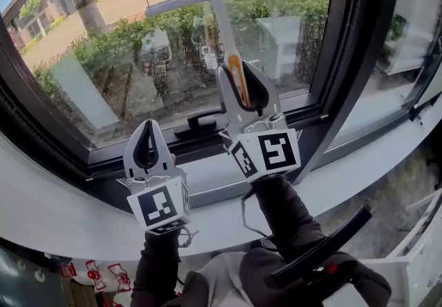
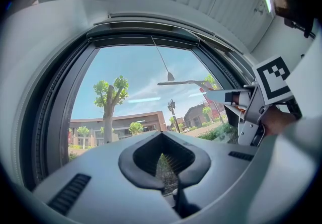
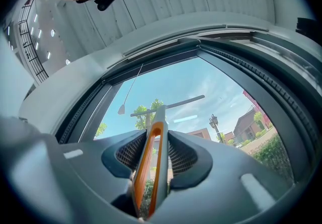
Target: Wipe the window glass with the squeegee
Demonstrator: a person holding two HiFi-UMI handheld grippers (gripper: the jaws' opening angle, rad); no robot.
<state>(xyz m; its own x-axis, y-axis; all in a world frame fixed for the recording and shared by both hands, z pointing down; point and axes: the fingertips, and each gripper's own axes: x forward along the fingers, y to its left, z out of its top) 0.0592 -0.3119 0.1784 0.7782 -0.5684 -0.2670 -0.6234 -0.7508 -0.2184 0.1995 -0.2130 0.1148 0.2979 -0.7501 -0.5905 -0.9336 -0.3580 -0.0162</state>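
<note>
Right gripper (image 1: pixel 243 81) jaws clamped on squeegee (image 1: pixel 222 19) handle, blade high against window glass (image 1: pixel 103 64). Left gripper (image 1: pixel 148 130) jaws closed, empty, held low. Risk: long handle pivots in the grip, blade tilts off glass, streaks

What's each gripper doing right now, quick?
Left gripper: shut, nothing between its jaws.
Right gripper: shut on the squeegee handle.
</note>
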